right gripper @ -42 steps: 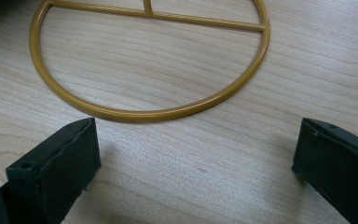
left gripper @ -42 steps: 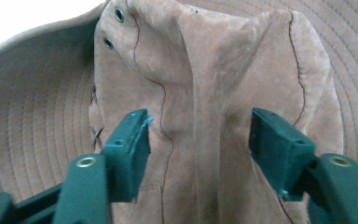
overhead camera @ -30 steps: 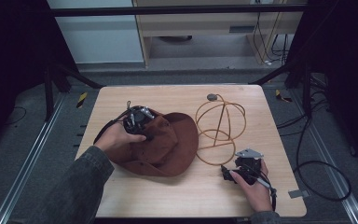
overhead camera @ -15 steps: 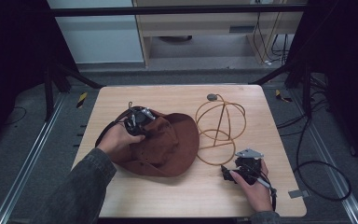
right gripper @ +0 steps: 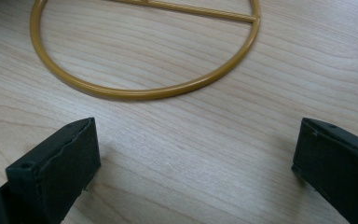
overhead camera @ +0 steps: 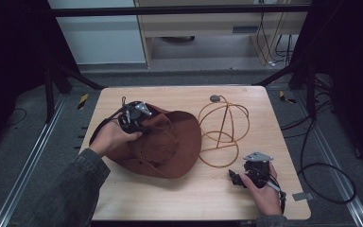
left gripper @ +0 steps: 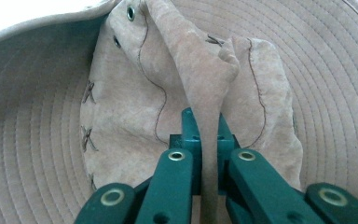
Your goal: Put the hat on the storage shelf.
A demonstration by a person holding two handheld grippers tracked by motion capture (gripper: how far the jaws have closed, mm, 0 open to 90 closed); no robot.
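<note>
A brown wide-brimmed hat (overhead camera: 170,146) lies on the wooden table (overhead camera: 194,198), left of centre. My left gripper (overhead camera: 145,123) is at the hat's far left side, shut on a pinched-up fold of its crown. In the left gripper view the fold of the hat (left gripper: 205,79) stands up between the closed jaws of the left gripper (left gripper: 200,133). A yellow wire hat stand (overhead camera: 222,125) stands to the right of the hat. My right gripper (overhead camera: 235,177) rests open near the front right of the table. Its jaws (right gripper: 196,158) stand wide apart just short of the wire stand's base ring (right gripper: 140,93).
Table edges run close behind the left hand and in front of the right hand. Cables trail on the floor to the right (overhead camera: 321,165). A metal frame and a cabinet stand beyond the table's far edge.
The left hand has risen a little, and the hat's crown is now bunched up under the left gripper. The right hand has stayed put.
</note>
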